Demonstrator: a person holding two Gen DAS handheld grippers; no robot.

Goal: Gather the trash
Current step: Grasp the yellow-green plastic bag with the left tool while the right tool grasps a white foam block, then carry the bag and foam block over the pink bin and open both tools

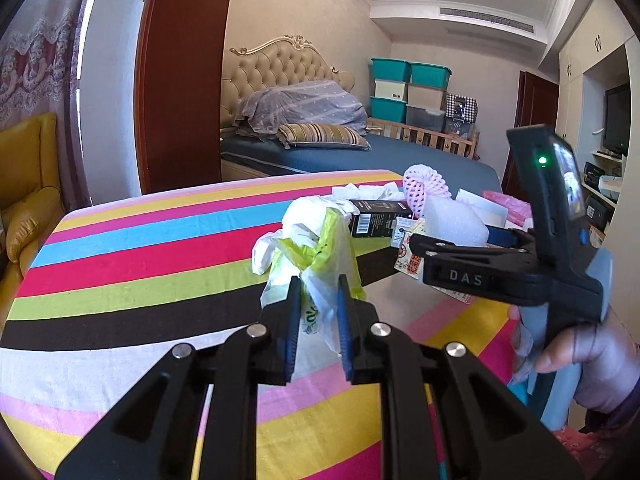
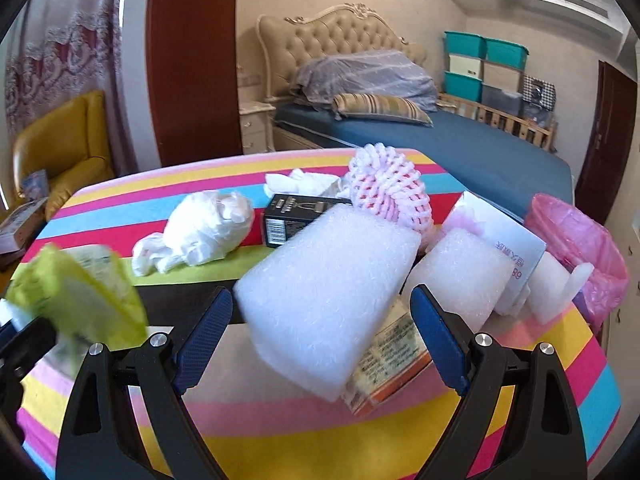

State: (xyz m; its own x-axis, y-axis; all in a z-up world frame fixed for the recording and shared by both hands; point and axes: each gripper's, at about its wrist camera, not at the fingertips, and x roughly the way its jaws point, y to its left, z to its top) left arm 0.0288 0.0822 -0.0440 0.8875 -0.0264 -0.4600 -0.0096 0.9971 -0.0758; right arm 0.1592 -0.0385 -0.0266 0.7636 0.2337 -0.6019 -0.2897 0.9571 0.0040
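Striped cloth in pink, yellow, blue, green and black covers the counter (image 2: 248, 432), which carries all the trash. Nearest item: green-and-white plastic bag (image 1: 320, 280), pinched between the closed jaws of the left gripper (image 1: 318, 336) and hanging clear of the cloth; thin film in a narrow pinch, so it may slide out or tear if swung. Next: white foam block (image 2: 328, 300), leaning on a printed carton (image 2: 390, 364) toward the near right of the counter, with the right gripper (image 2: 320, 336) set around it, jaws wide on either side and not pressing; no grip yet. Risk, judged: light foam closed on off-centre may tip or skid off the carton. Second foam block (image 2: 460, 276) just beside it could be knocked. Mid-counter: crumpled white bag (image 2: 200, 232), black box (image 2: 292, 216). Toward the far edge: pink foam net (image 2: 388, 192), tissue (image 2: 300, 182). Far right corner: white box (image 2: 500, 236); beyond the edge, pink-lined bin (image 2: 576, 240), likely destination.
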